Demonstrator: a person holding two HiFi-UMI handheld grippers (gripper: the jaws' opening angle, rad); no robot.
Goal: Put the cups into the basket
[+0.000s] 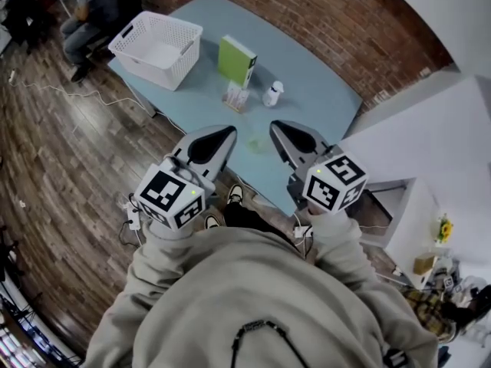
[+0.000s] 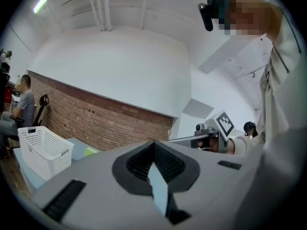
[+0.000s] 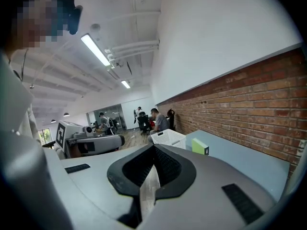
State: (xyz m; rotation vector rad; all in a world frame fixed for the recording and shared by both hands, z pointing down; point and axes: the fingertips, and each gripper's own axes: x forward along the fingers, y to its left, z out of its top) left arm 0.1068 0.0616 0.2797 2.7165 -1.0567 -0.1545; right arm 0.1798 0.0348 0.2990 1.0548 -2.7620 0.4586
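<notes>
Left gripper (image 1: 224, 138) and right gripper (image 1: 279, 129) are both pinched shut and empty, hanging short of the pale blue table (image 1: 318, 90) — likely just staging. The white slotted plastic basket (image 1: 170, 69) sits at the far end.

basket (image 1: 163, 70) on the table (image 1: 314, 90), left of the box (image 1: 236, 60).

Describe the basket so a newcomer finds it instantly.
Start at the light blue table beside the brick wall. The basket stands on its left end in the head view. It is the only white, perforated, open-topped container; the neighbouring green box is solid and closed.
</notes>
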